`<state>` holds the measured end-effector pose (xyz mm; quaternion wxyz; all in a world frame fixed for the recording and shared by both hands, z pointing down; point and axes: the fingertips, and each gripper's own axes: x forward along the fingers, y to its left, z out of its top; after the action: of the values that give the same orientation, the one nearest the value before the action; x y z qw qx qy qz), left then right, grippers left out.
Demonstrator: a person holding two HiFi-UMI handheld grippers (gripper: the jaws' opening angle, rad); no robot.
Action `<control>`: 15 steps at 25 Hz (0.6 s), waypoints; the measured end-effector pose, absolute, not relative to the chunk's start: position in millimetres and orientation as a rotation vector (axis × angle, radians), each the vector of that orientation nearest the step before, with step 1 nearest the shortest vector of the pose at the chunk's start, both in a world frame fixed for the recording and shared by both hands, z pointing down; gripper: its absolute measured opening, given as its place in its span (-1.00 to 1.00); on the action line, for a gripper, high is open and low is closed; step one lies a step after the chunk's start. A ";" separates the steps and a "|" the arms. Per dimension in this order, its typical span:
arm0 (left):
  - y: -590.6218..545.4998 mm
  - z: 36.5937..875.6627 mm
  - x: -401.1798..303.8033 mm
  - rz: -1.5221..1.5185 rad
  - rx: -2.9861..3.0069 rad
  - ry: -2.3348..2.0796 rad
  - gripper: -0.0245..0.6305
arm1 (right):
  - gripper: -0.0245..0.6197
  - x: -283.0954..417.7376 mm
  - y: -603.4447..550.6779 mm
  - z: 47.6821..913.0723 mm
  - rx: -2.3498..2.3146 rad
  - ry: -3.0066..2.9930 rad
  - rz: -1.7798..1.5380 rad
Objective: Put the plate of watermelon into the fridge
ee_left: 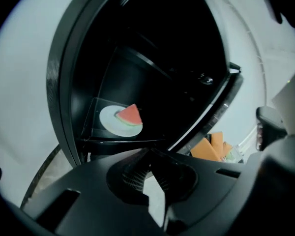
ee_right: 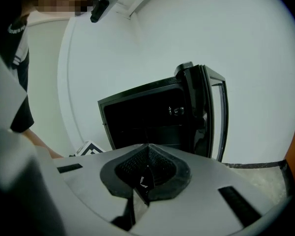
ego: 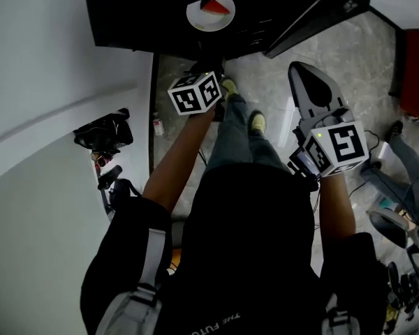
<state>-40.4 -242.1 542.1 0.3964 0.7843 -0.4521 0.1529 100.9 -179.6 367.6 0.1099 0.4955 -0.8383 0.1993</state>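
A white plate (ego: pixel 209 14) with a red watermelon wedge (ego: pixel 216 6) lies on a shelf inside the open black fridge (ego: pixel 140 12). The left gripper view shows the same plate (ee_left: pixel 113 123) and wedge (ee_left: pixel 130 114) ahead of my jaws, well apart from them. My left gripper (ego: pixel 204 68) hangs just outside the fridge opening, shut and empty (ee_left: pixel 150 154). My right gripper (ego: pixel 298 68) is further right, near the open door (ego: pixel 304 23), also shut with nothing in it (ee_right: pixel 147 149). In the right gripper view, the fridge (ee_right: pixel 137 114) gapes open with its door (ee_right: pixel 209 109) swung to the right.
The person's feet in yellow-green shoes (ego: pixel 256 122) stand on the marble floor before the fridge. Black camera gear (ego: pixel 103 132) sits by the white wall at left. An orange object (ee_left: pixel 214 146) lies beyond the door. Another person's legs (ego: pixel 405 155) are at right.
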 end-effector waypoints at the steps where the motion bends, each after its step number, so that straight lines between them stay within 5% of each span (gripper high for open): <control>1: -235.9 532.7 -38.2 0.381 2.014 -1.148 -0.88 | -0.89 103.2 -173.6 365.0 1.463 -2.466 0.585; 15: -135.9 391.9 -19.2 0.353 2.308 -1.223 -0.89 | -0.89 131.0 -92.3 316.9 1.460 -2.575 0.482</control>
<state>-19.2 -135.9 391.9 0.2499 0.8478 -0.4493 0.1296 131.0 -92.3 316.9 0.0713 0.4856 -0.8564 0.1602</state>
